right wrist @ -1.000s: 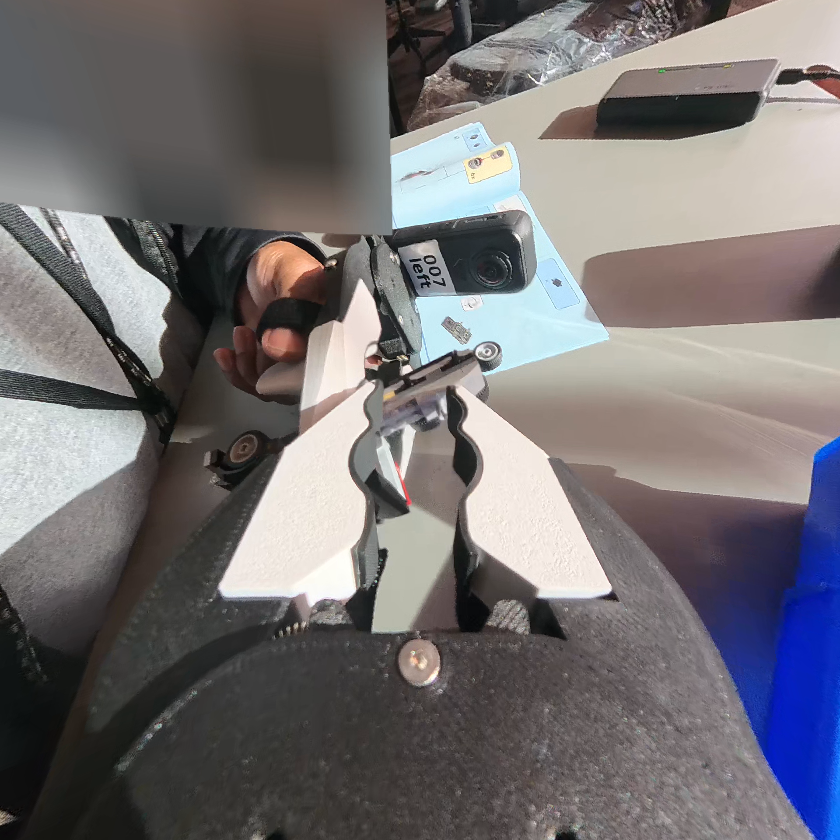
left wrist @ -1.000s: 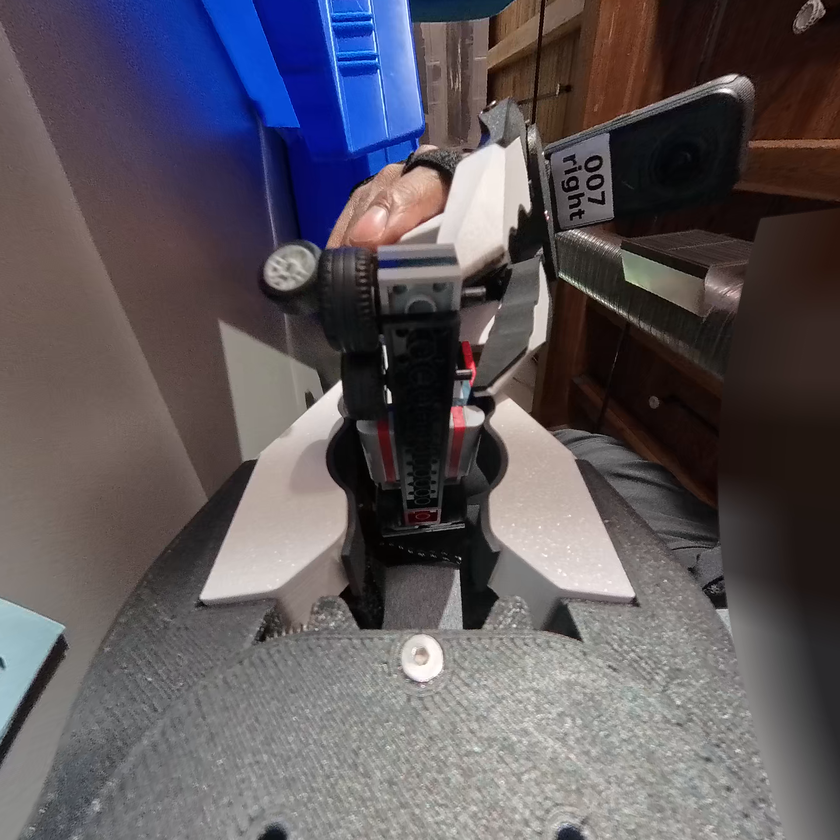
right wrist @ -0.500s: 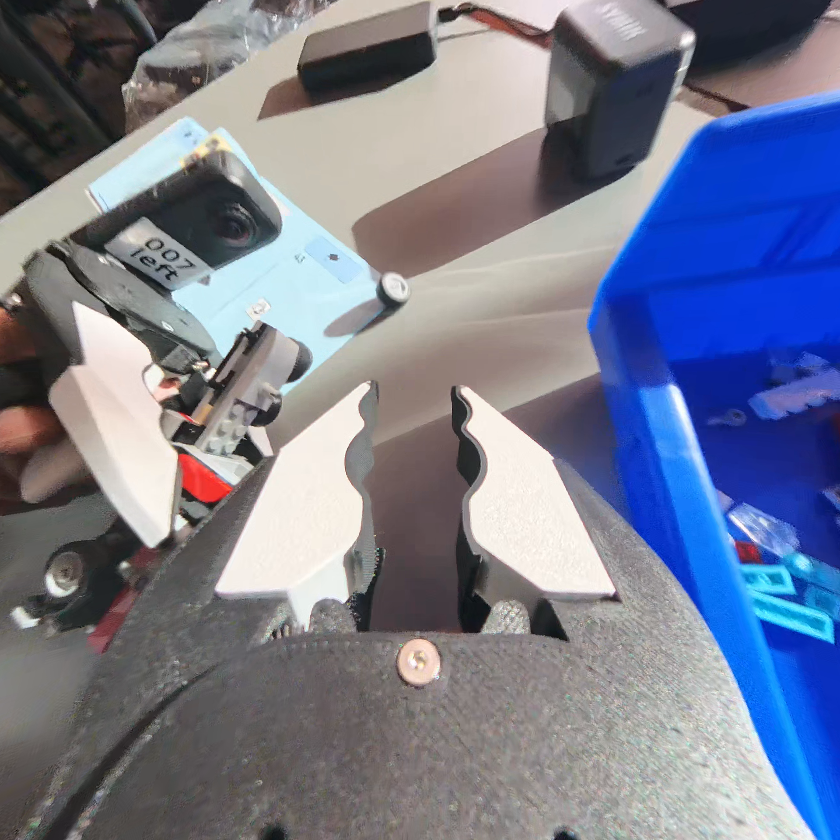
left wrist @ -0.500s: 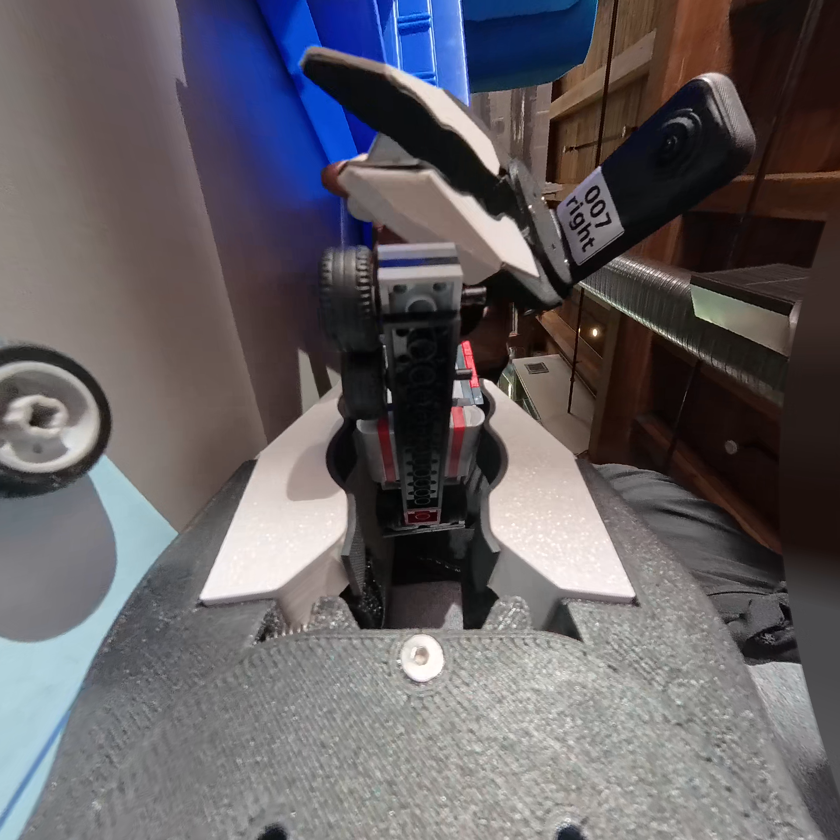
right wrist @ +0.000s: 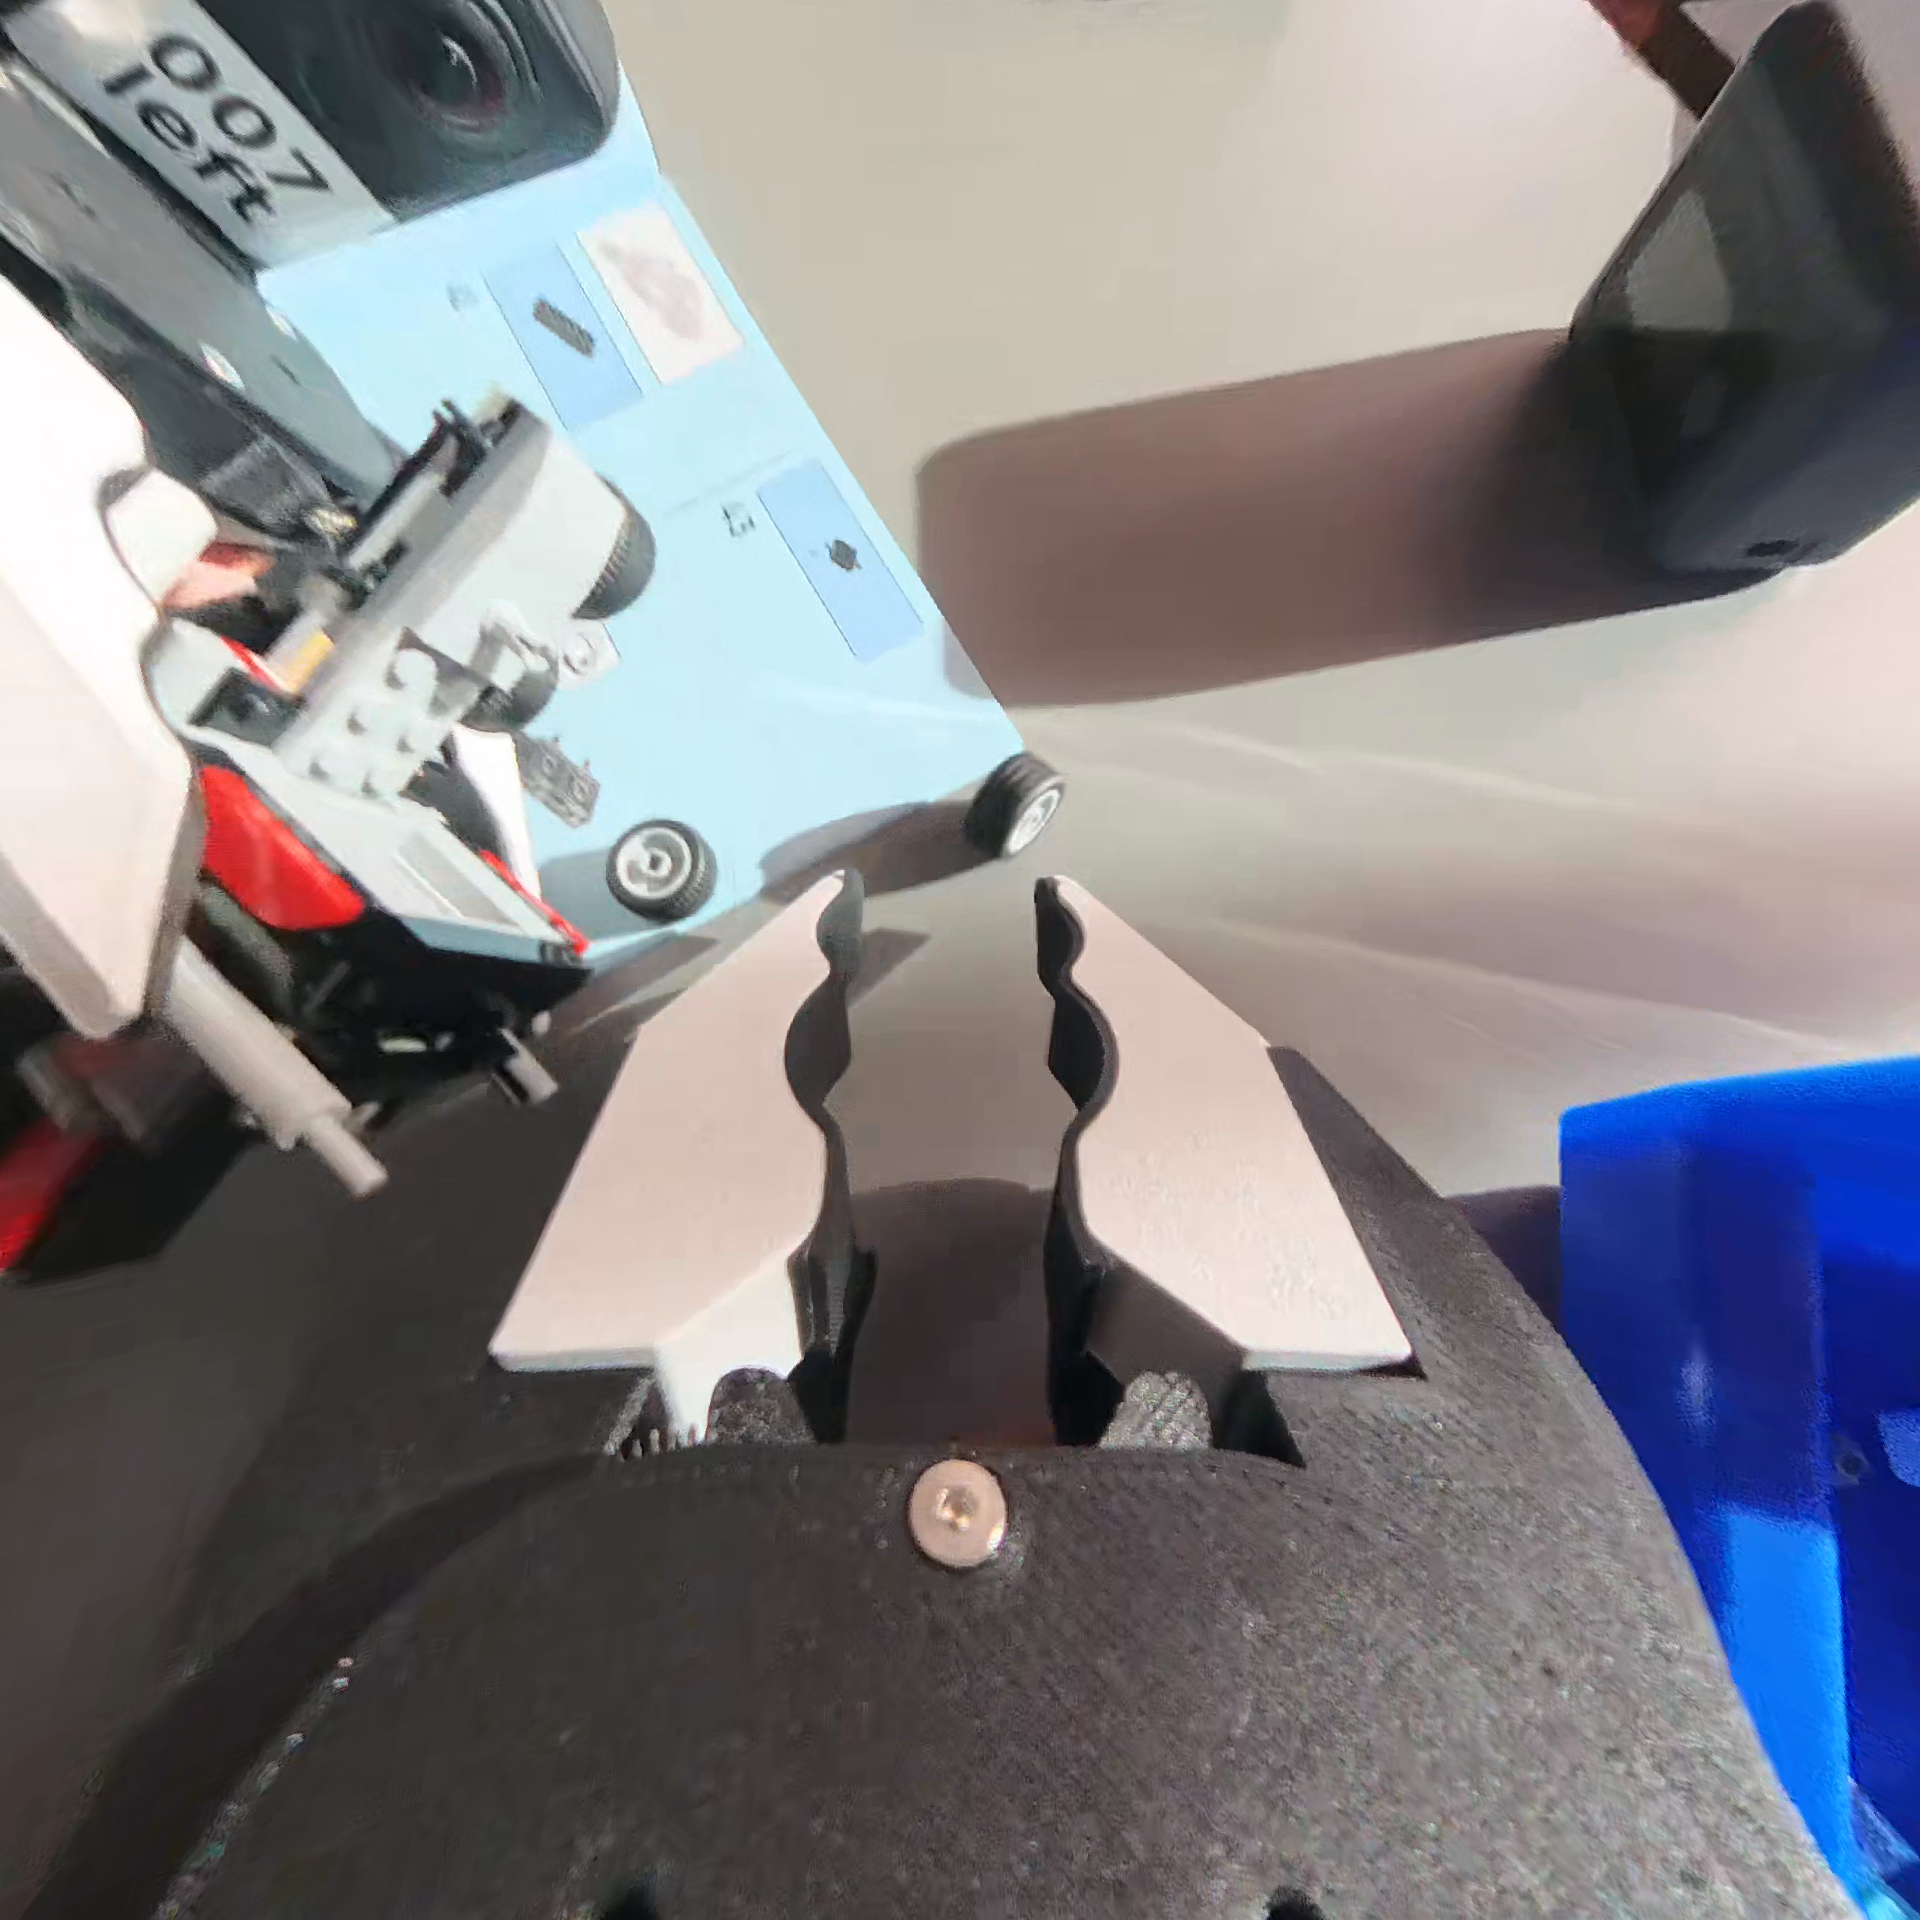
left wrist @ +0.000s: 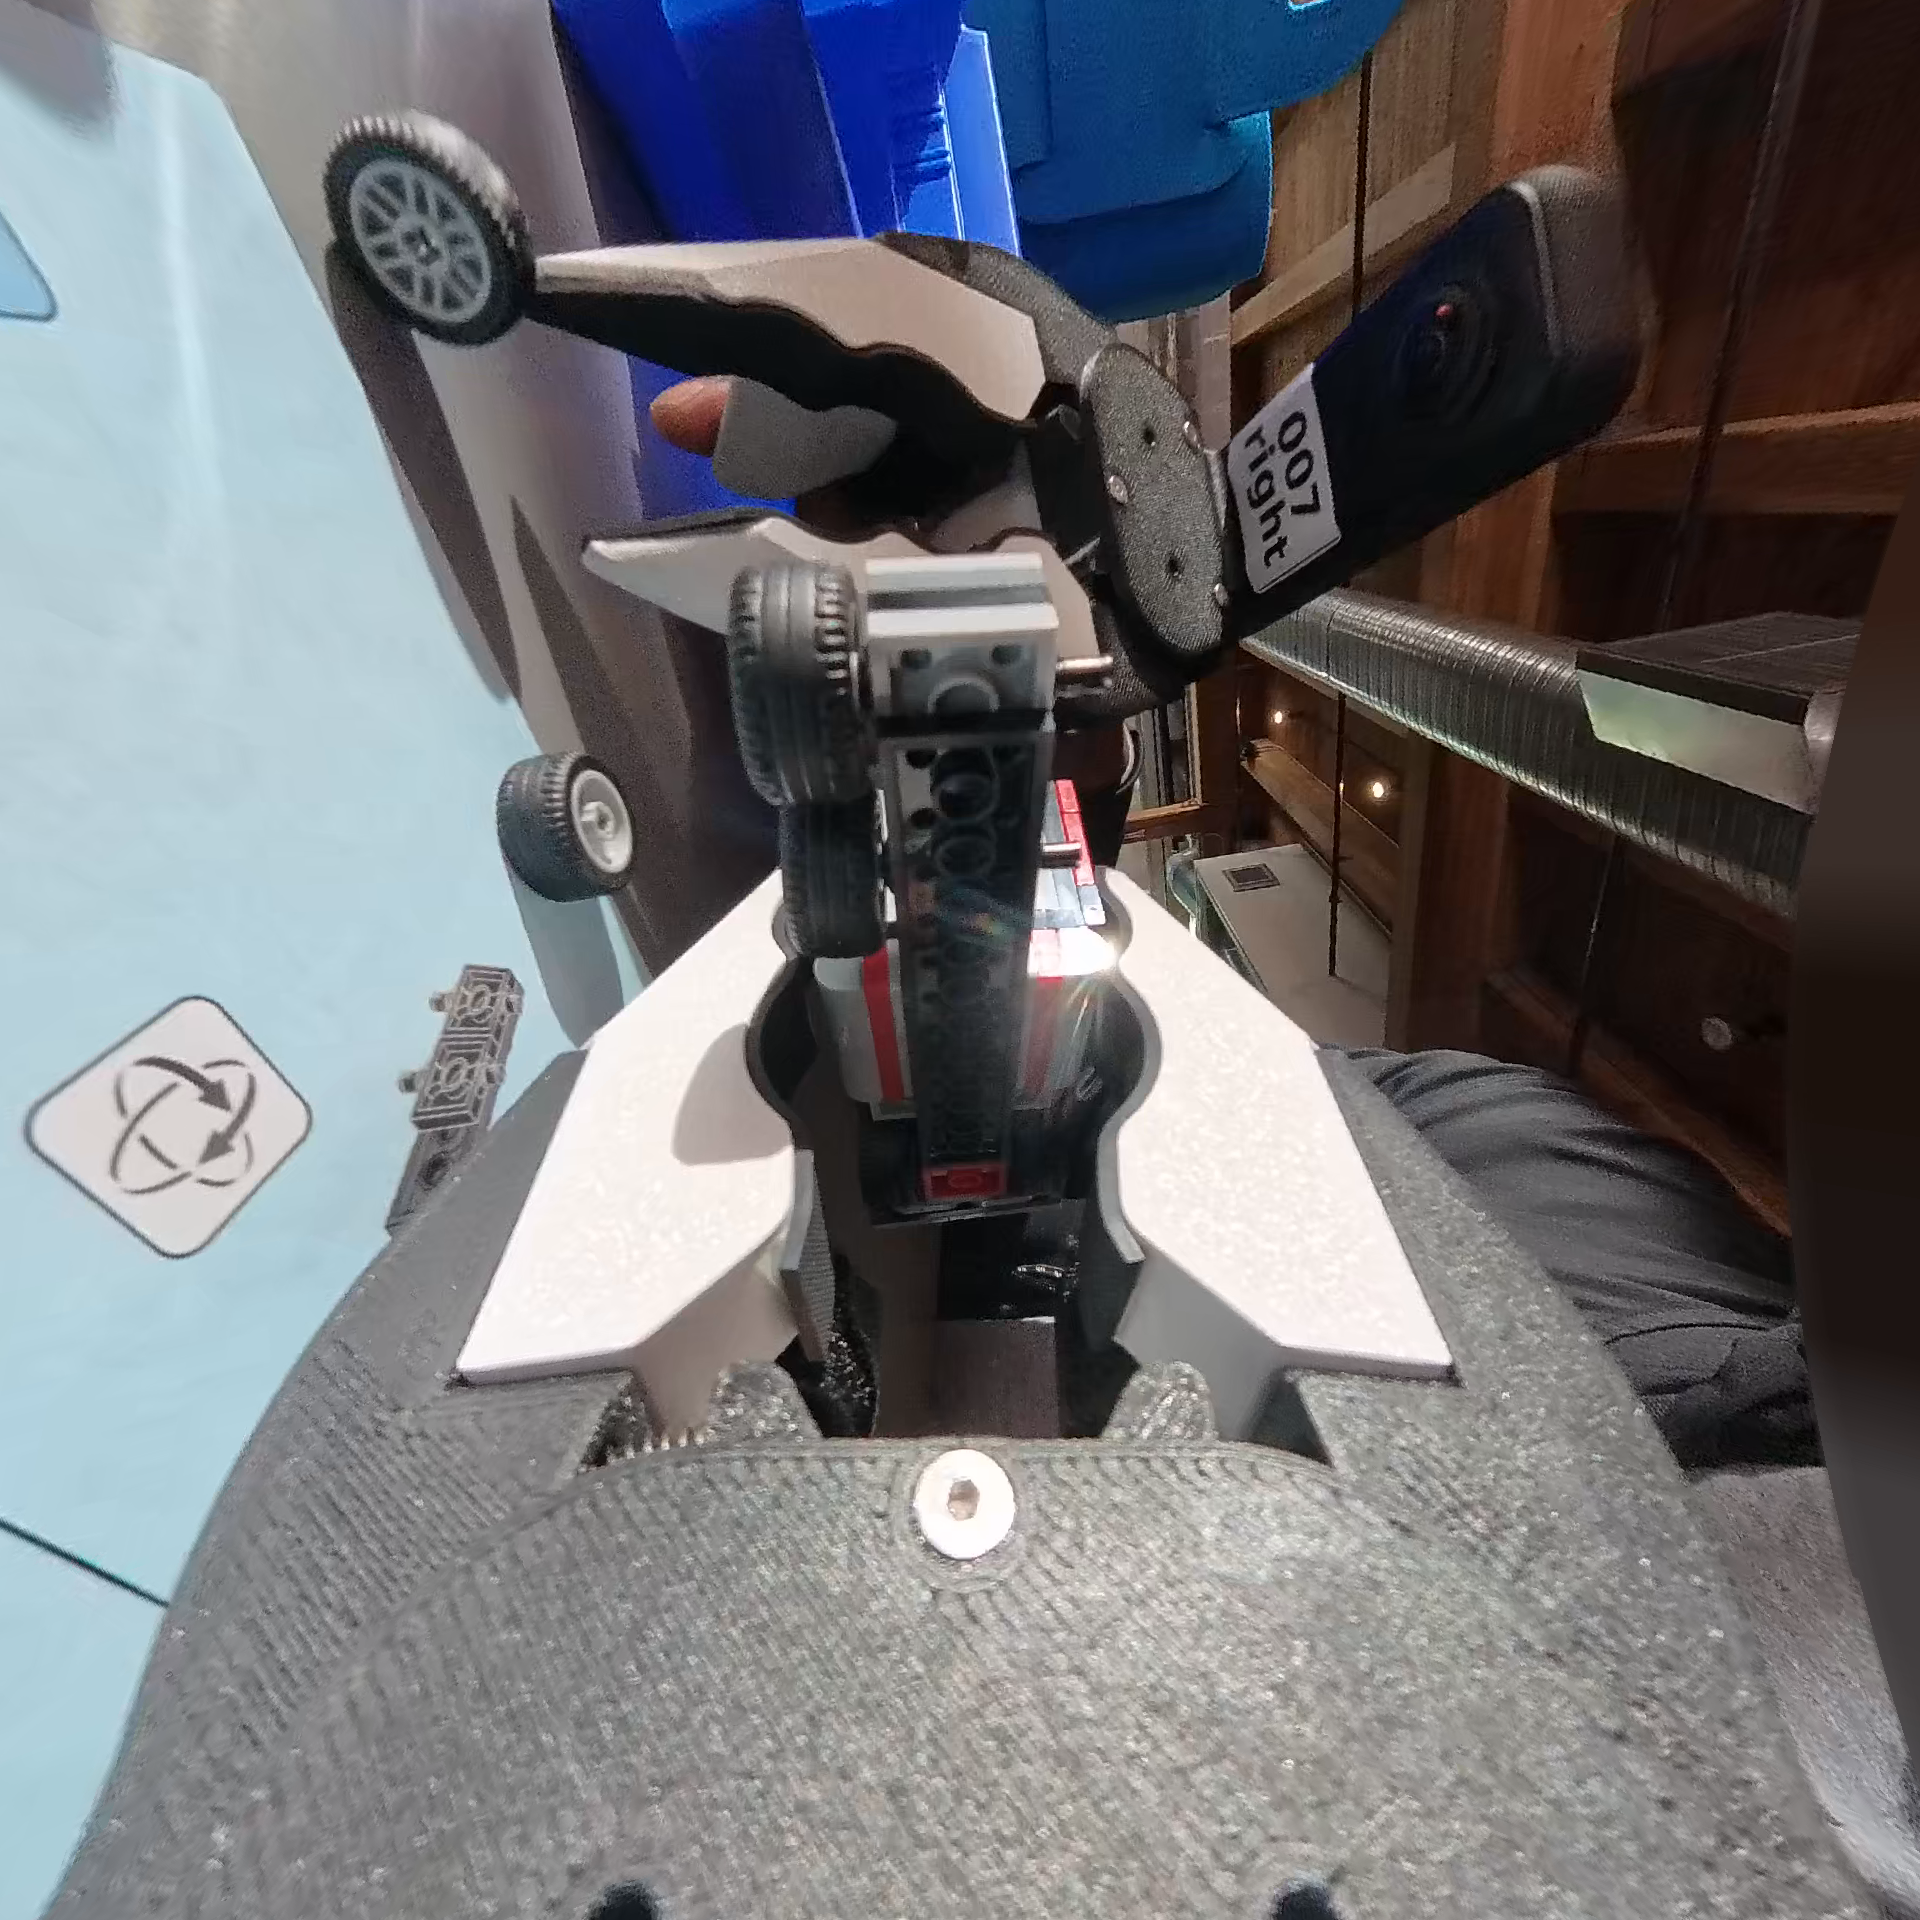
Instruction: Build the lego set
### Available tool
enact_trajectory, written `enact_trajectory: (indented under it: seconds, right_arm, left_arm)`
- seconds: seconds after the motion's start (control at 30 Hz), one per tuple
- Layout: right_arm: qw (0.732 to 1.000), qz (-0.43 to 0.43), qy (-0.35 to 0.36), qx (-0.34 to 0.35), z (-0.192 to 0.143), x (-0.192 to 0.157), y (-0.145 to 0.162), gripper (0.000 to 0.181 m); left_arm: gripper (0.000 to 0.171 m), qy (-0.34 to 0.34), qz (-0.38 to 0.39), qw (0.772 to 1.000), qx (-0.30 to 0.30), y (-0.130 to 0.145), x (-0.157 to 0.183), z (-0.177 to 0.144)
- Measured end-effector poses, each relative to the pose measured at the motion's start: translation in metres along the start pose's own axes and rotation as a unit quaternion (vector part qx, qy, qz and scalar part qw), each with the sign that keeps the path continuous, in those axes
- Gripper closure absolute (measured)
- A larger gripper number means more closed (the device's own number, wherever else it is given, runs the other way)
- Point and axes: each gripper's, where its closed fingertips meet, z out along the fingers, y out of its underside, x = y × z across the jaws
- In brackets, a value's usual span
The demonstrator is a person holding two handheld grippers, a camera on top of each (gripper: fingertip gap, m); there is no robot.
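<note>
Left wrist view | left gripper (left wrist: 951, 997) fingers clamp lego car (left wrist: 961, 935) | right gripper (right wrist: 945, 925) fingers apart (empty)

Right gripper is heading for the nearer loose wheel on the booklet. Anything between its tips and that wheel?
No. In the right wrist view only bare grey table lies between the open right gripper and the loose wheel.

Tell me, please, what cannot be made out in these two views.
Left wrist view: the lower end of the lego car, sunk inside the left hand-held gripper.
Right wrist view: most contents of the blue bin, cut off by the right edge.
Right wrist view: drawings on the booklet, blurred.
</note>
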Motion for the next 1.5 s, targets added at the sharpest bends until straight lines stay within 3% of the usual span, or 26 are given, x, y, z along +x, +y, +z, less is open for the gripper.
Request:
enact_trajectory:
  seconds: [0.4,0.7,0.9,1.03,1.27,1.5]
  right_arm:
    - [0.995,0.029,0.084,0.039,0.006,0.036,-0.018,0.143]
    - [0.987,0.053,0.149,0.014,0.018,0.062,-0.024,0.144]
    - [0.988,-0.005,0.153,0.004,0.030,0.059,-0.033,0.159]
    - [0.990,-0.033,0.140,-0.002,0.032,0.050,-0.032,0.149]
    - [0.992,0.022,0.125,0.016,0.028,0.058,-0.034,0.147]
    - [0.995,-0.002,0.099,0.002,0.031,0.047,-0.030,0.158]
  left_arm:
    - [0.119,0.037,0.000,0.999,0.002,-0.002,0.009,-0.001]
    - [0.119,0.050,0.001,0.999,-0.001,-0.002,0.012,-0.002]
    - [0.119,0.052,0.001,0.999,0.001,-0.003,0.012,-0.003]
    - [0.119,0.052,0.001,0.999,0.003,-0.003,0.012,-0.003]
    - [0.119,0.051,-0.003,0.999,0.004,-0.004,0.011,-0.003]
    - [0.119,0.049,-0.008,0.999,-0.002,-0.003,0.010,-0.002]
